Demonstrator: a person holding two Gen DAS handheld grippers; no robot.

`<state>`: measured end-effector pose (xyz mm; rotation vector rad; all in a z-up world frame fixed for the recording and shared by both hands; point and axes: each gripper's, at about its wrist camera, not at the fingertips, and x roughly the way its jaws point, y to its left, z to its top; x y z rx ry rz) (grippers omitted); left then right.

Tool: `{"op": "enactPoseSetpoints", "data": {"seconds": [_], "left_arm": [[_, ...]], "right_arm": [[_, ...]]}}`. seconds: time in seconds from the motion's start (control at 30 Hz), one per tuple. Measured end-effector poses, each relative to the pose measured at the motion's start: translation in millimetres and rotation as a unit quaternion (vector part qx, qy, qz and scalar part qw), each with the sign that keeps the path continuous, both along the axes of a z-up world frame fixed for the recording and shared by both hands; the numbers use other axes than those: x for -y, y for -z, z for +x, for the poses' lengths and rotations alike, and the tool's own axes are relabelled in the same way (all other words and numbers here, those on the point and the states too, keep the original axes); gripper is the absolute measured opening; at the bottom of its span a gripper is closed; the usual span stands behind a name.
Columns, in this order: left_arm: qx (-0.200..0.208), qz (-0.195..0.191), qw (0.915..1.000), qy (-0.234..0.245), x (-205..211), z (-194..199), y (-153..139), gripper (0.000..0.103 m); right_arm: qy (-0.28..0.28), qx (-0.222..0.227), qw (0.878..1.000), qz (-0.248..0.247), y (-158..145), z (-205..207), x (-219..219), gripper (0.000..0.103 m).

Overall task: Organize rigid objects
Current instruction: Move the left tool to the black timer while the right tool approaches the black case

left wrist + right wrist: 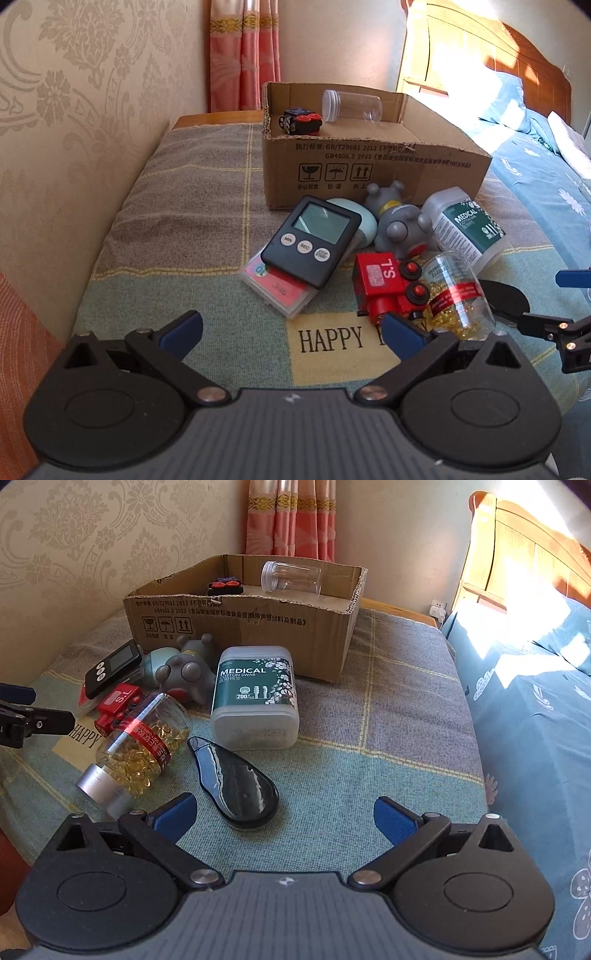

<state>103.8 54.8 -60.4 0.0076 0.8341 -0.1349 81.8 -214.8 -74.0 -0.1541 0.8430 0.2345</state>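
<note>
Right wrist view: black case (236,782) just ahead of right gripper (284,818), jaws apart, empty; long axis runs away, leaning left. Left gripper (291,334), also apart, farther off.

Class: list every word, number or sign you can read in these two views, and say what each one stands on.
"MEDICAL COTTON SWAB", "200": cotton swab box.
"MIN", "SEC", "STOP START": black timer.
"S.L": red toy train.
"HAPPY": blanket.
"GB/T29601 2013", three handling symbols: cardboard box; its Chinese print is too small.
Capsule jar label: blurred.
</note>
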Motion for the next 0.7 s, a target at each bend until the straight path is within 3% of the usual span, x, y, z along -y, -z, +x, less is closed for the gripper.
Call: {"op": "enactPoseSetpoints", "data": {"seconds": [0.4, 0.7], "left_arm": [[0.021, -0.027, 0.9989, -0.031, 16, 65, -17, 0.102], [-0.005, -0.021, 0.9978, -0.063, 16, 99, 4, 0.102]], "right_arm": [[0.001, -0.016, 1.0, 0.002, 19, 22, -9, 0.103], [-0.007, -0.014, 1.0, 0.004, 20, 24, -9, 0.103]]}}
